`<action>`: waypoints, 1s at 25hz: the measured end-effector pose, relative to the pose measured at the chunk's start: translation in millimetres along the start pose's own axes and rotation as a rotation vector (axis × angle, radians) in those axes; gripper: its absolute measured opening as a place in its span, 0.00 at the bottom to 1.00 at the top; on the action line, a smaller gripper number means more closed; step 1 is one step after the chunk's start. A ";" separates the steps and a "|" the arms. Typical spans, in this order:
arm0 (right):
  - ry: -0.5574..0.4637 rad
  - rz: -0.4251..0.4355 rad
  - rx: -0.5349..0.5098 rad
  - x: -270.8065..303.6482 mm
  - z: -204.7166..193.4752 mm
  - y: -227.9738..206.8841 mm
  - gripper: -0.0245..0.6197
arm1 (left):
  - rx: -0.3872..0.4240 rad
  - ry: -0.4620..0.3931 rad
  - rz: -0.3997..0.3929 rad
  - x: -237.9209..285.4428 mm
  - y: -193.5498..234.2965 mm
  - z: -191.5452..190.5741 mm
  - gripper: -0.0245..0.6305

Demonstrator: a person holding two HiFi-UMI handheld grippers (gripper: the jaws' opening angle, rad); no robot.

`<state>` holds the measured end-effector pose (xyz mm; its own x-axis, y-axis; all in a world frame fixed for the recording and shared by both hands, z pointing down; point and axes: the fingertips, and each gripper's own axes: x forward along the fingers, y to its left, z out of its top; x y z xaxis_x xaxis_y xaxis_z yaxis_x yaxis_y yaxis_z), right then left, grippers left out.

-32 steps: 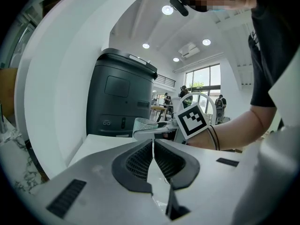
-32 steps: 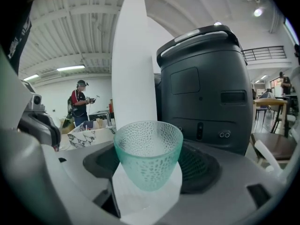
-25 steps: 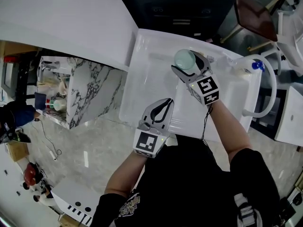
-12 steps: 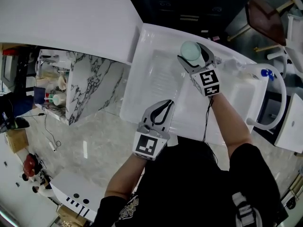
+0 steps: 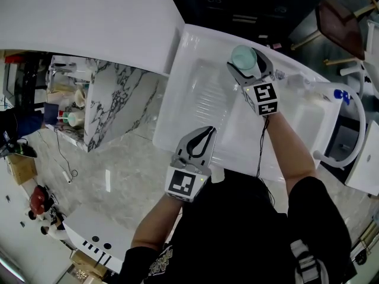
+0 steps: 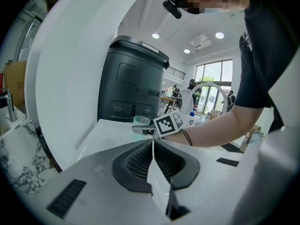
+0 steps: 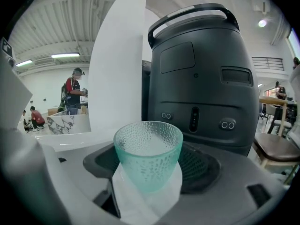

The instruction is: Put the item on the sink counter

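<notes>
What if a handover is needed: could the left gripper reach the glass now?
Probably yes: only bare sink lies between the left gripper and the glass, though the right gripper holds it.

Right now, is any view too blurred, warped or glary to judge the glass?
Head view: sharp, but fisheye bends the sink counter, whose white is near washed out. Right gripper view: glass crisp, edges warped, corners black. Left gripper view: sharp, windows blown out.
</notes>
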<state>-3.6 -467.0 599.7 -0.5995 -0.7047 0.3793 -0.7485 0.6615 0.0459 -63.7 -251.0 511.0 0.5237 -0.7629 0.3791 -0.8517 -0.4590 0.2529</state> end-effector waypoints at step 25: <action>-0.009 -0.007 0.054 -20.9 0.3 5.0 0.73 | 0.020 -0.021 -0.011 -19.9 -8.4 -1.8 0.07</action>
<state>5.1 -449.1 591.7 -0.5963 -0.7118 0.3713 -0.7669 0.6418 -0.0013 -66.9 -231.2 503.0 0.5324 -0.7674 0.3572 -0.8464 -0.4762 0.2386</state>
